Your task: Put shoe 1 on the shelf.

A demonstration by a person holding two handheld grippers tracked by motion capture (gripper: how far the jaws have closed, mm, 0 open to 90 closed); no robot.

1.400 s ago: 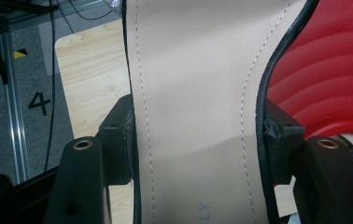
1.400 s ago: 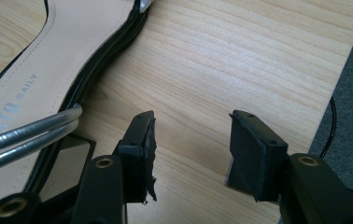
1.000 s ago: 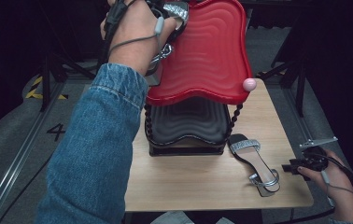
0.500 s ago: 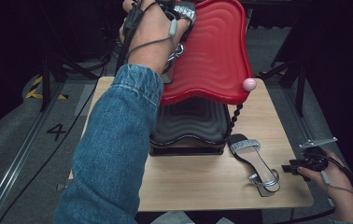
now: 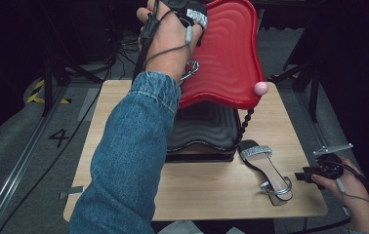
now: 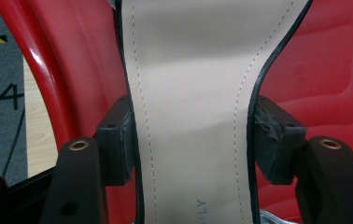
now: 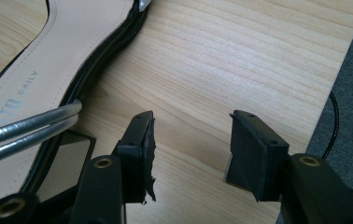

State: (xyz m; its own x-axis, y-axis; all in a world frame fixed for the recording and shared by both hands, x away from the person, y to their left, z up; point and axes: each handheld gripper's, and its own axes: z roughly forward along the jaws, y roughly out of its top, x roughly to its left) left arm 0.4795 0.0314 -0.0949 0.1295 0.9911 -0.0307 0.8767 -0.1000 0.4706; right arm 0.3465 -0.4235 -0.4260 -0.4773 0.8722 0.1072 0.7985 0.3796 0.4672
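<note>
Left gripper over the red upper tray, jaws flanking a sandal; they have just opened a little, pads barely touching the sole. Risk: sandal slips skewed down the ribbed tray. Right of the tray, second sandal on table; right gripper beside it, parted, empty.

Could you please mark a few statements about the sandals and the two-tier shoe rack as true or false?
1. The left hand-held gripper holds a sandal over the red upper shelf. True.
2. The right hand-held gripper grips the other sandal. False: its jaws are open over bare table, beside that sandal.
3. The second sandal lies on the black lower shelf. False: it lies on the table.
4. A pink ball tops the rack's corner post. True.
</note>
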